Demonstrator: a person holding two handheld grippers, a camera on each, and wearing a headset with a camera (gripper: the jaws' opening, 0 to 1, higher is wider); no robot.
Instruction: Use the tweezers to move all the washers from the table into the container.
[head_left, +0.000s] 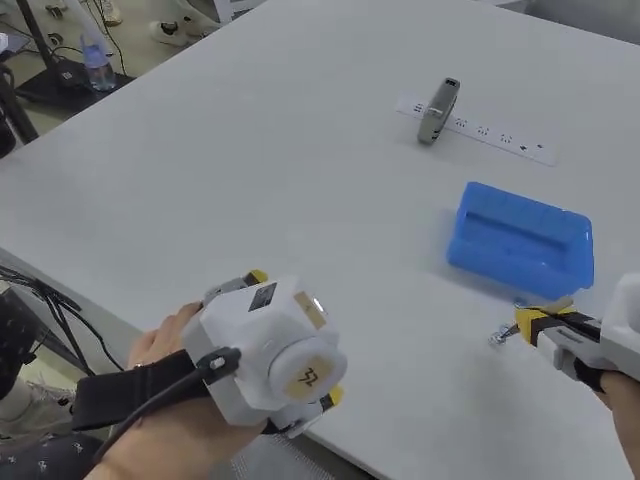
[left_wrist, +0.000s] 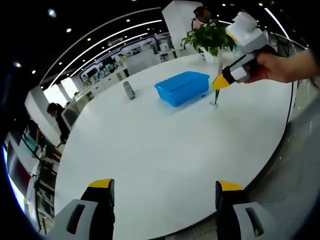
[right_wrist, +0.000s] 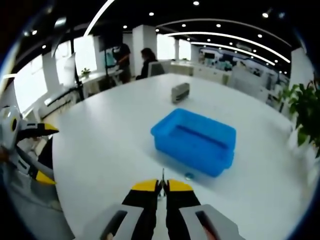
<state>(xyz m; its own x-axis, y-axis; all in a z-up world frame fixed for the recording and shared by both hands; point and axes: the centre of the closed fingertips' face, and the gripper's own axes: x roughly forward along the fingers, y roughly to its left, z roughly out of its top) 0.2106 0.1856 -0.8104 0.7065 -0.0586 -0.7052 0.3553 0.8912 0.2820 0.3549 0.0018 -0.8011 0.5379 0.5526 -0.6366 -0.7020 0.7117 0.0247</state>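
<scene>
Your right gripper (right_wrist: 162, 186) had its jaws pressed together on the tweezers (right_wrist: 162, 176), whose tips pointed at the white table (right_wrist: 100, 150) just in front of the blue container (right_wrist: 195, 137). One washer (right_wrist: 189, 176) lay on the table beside the tips, close to the container's near wall. Your left gripper (left_wrist: 165, 185), well apart by the table's edge, had its jaws spread wide and held nothing

Head view downward, gripper views low; blue container (head_left: 510, 265) common to all
</scene>
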